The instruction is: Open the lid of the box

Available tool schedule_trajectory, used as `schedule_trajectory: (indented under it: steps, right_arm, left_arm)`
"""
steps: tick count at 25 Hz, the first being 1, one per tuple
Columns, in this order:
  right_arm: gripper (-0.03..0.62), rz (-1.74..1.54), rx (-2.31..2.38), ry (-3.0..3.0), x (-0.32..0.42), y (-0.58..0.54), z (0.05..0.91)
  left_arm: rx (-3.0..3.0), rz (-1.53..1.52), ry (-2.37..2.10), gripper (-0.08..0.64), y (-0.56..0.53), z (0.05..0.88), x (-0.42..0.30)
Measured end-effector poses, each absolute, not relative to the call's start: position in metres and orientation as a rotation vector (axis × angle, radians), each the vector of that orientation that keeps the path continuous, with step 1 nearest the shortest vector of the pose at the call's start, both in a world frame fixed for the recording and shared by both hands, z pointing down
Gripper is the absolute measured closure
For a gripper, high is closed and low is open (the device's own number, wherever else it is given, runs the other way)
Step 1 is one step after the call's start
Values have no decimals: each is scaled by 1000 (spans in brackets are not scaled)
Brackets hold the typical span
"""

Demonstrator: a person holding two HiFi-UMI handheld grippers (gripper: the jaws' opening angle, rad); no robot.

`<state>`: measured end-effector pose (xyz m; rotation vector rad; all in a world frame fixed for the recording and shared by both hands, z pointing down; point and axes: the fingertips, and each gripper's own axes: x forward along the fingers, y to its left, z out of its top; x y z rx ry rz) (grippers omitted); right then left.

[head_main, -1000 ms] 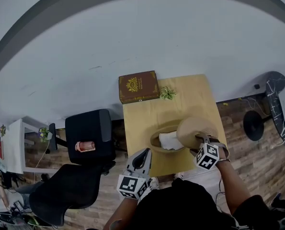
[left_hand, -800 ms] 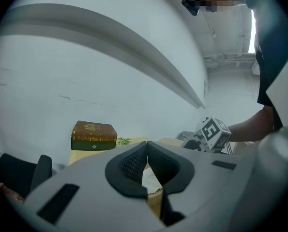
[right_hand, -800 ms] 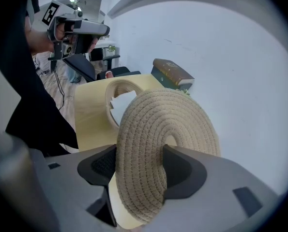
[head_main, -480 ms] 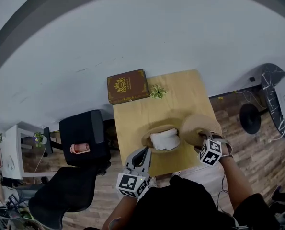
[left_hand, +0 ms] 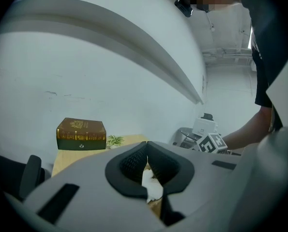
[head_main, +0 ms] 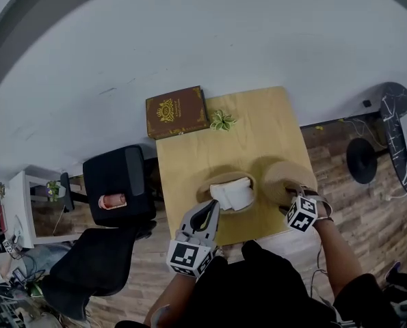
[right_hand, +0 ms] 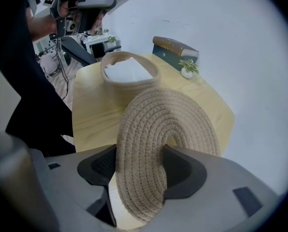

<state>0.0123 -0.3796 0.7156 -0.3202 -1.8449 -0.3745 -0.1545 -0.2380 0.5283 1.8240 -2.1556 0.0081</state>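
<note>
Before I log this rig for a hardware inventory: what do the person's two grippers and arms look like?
The left gripper and the right gripper both have light grey plastic bodies with black ribbed pads. Each carries a white cube printed with black square markers. The person wears a black top, apparently with short sleeves.

White wall (head_main: 224, 39); wood floor (head_main: 347, 183); black chairs (head_main: 114, 180)

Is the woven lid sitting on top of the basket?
No, the right tongs grip the woven lid beside the basket, whose white cloth lies exposed.
</note>
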Motion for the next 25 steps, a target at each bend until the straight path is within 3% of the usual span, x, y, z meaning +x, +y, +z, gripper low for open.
schedule_trajectory:
  steps: [12, 25]
  right_arm:
    - [287, -394, -435, -1769, 23, -377, 758]
    - [283, -383, -373, -1930, 8, -368, 718]
  left_arm:
    - [1812, 49, -2194, 540, -255, 525, -155]
    - [1845, 36, -2193, 540, -246, 512, -142]
